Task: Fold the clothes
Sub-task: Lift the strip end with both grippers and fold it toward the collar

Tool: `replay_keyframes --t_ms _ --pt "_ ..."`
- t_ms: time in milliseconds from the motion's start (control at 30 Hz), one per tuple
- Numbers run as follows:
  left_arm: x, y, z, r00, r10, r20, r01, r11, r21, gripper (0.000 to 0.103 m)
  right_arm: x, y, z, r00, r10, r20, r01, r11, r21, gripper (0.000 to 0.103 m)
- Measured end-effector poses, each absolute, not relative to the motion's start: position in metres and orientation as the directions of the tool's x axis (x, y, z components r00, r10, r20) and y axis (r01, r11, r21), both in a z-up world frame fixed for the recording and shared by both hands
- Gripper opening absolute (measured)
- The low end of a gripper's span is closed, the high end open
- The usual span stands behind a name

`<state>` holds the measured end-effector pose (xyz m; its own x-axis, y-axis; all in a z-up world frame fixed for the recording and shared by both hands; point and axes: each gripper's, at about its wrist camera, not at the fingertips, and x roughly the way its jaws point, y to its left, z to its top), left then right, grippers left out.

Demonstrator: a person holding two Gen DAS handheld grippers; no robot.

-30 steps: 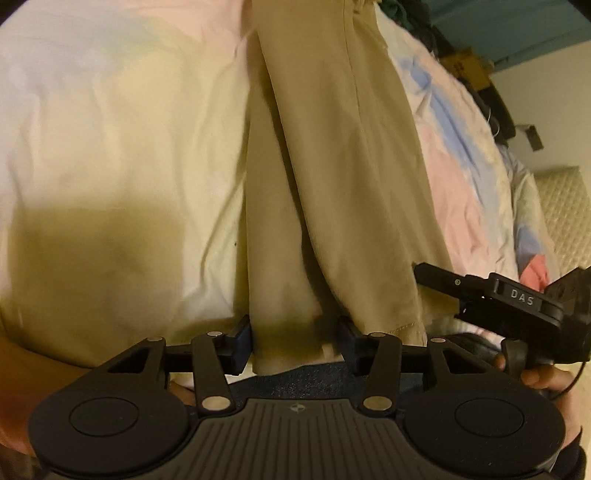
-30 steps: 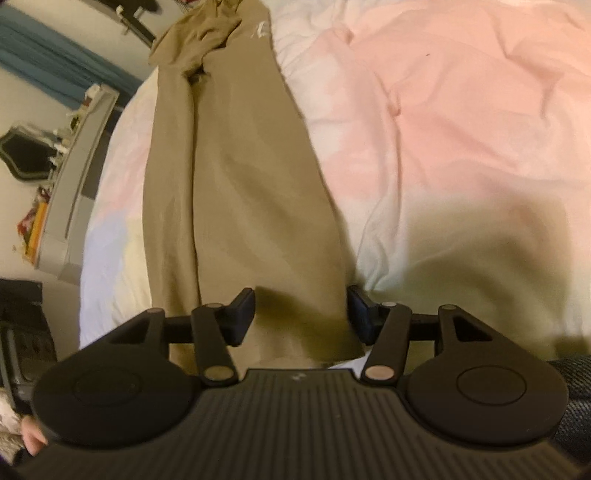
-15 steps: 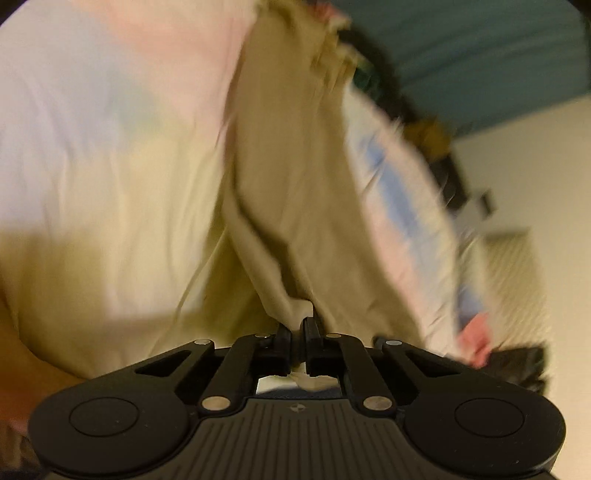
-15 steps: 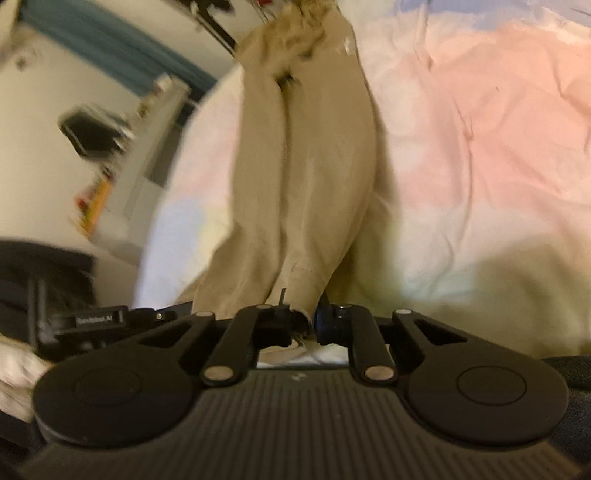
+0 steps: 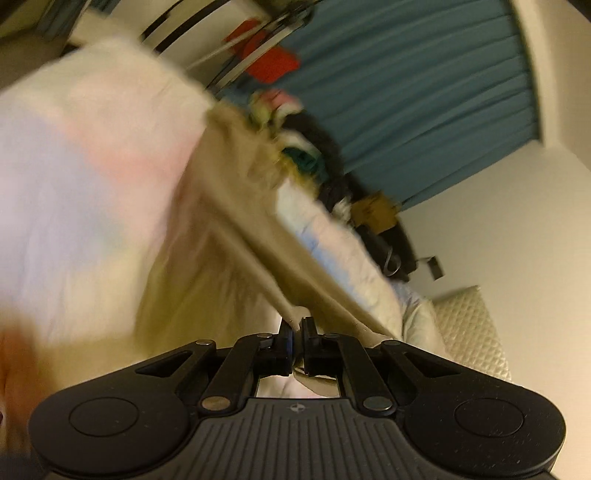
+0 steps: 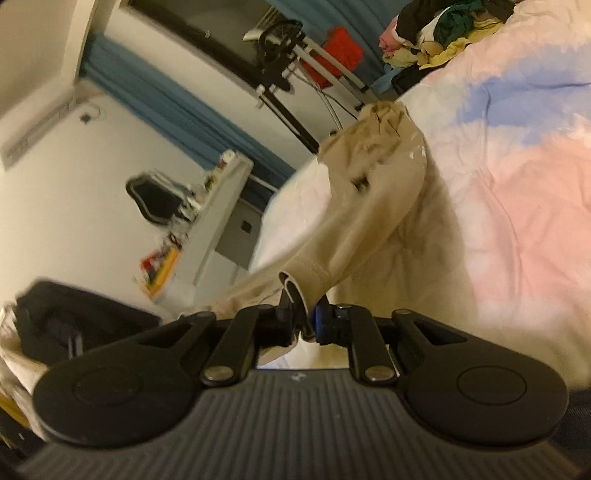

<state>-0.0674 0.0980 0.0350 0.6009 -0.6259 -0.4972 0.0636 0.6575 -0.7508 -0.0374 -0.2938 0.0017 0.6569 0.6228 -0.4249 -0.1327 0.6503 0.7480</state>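
A pair of tan trousers (image 5: 255, 206) lies lengthwise on a pastel bed sheet (image 5: 74, 177), its near end lifted off the bed. My left gripper (image 5: 297, 325) is shut on one hem corner of the trousers. My right gripper (image 6: 303, 317) is shut on the other hem corner, where the folded hem (image 6: 314, 273) shows just above the fingers. In the right wrist view the trousers (image 6: 369, 192) stretch away to a bunched waistband (image 6: 384, 118) at the far edge of the sheet (image 6: 517, 184). The left wrist view is motion-blurred.
A pile of mixed clothes (image 6: 443, 29) sits at the far end of the bed. Beyond it are a blue curtain (image 5: 424, 92), a metal rack with red cloth (image 6: 332, 51), a white shelf unit (image 6: 207, 206) and a quilted headboard (image 5: 469, 332).
Both grippers went from open around the trouser hem to shut on it, then lifted it and tilted upward, so the room beyond the bed came into view.
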Motion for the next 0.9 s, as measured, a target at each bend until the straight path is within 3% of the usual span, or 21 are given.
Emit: replay_keyframes --t_ms 167,333,600,900 --pt "-0.113 0.102 0.033 0.535 -0.608 -0.587 0.044 0.714 -0.699 0.005 -0.077 -0.289 -0.014 0.612 0.626 -0.483 -0.123 0.680 0.723 0.013" --pt "-0.111 0.098 0.021 0.504 -0.611 -0.611 0.004 0.708 -0.706 0.005 -0.094 -0.296 -0.027 0.604 0.638 -0.477 -0.087 0.648 0.757 0.013" --pt "0.025 0.088 0.028 0.550 -0.524 -0.650 -0.059 0.752 -0.656 0.005 0.012 -0.294 -0.014 0.667 0.586 -0.460 -0.031 0.639 0.768 0.014" --pt "0.195 0.074 0.001 0.649 -0.381 -0.658 -0.056 0.839 -0.541 0.005 0.188 -0.271 -0.047 0.710 0.458 -0.535 0.030 0.740 0.672 0.014"
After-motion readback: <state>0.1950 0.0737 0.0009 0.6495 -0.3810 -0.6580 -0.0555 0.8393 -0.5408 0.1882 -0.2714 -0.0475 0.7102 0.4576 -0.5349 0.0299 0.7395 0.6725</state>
